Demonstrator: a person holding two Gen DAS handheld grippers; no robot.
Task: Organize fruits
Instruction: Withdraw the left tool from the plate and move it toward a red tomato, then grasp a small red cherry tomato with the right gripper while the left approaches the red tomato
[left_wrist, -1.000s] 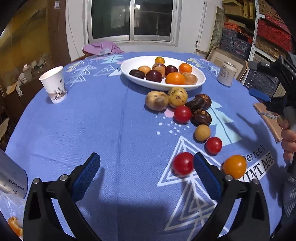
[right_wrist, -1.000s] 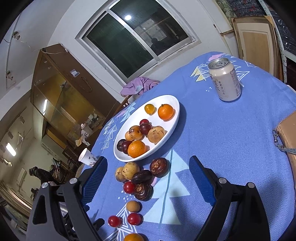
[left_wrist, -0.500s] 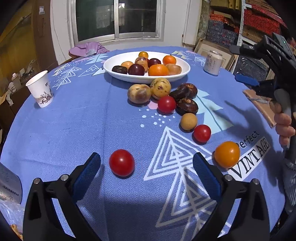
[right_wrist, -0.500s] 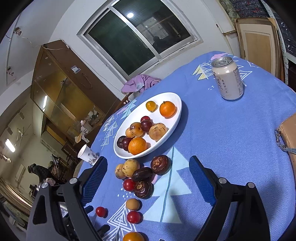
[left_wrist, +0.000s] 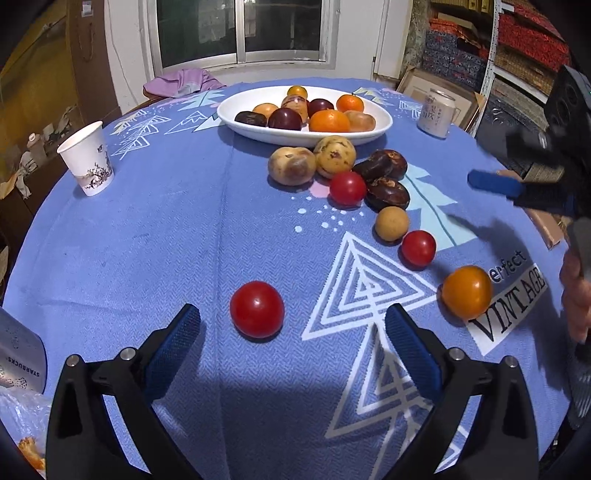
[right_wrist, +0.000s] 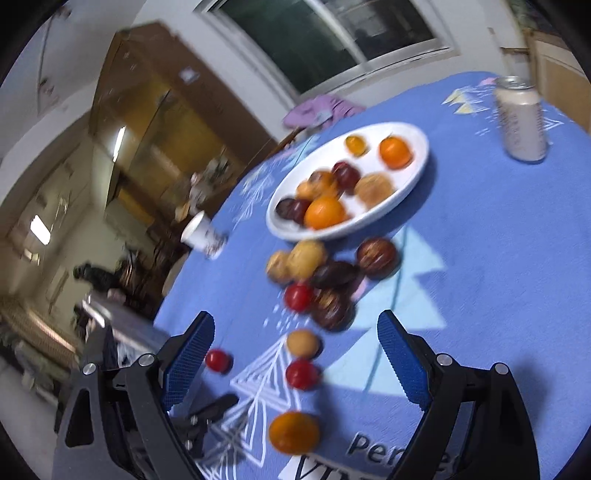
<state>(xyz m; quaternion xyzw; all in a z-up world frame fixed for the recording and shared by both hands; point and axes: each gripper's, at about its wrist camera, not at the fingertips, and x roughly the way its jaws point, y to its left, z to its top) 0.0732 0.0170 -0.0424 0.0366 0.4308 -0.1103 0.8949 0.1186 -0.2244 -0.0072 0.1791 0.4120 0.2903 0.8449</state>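
left wrist: your left gripper (left_wrist: 291, 328) is wide apart and empty, a red tomato (left_wrist: 256, 309) loose on the cloth just ahead; white plate (left_wrist: 382, 127) holds about eight fruits, roughly ten lie outside. right wrist: your right gripper (right_wrist: 295, 354) gapes empty over the orange fruit (right_wrist: 294, 432). i'd judge it half done.

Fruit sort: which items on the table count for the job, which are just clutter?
Job:
white dish with fruit
red tomato ahead of the left gripper
orange tomato
loose fruit cluster beside the dish

Clutter:
paper cup
drink can
purple cloth
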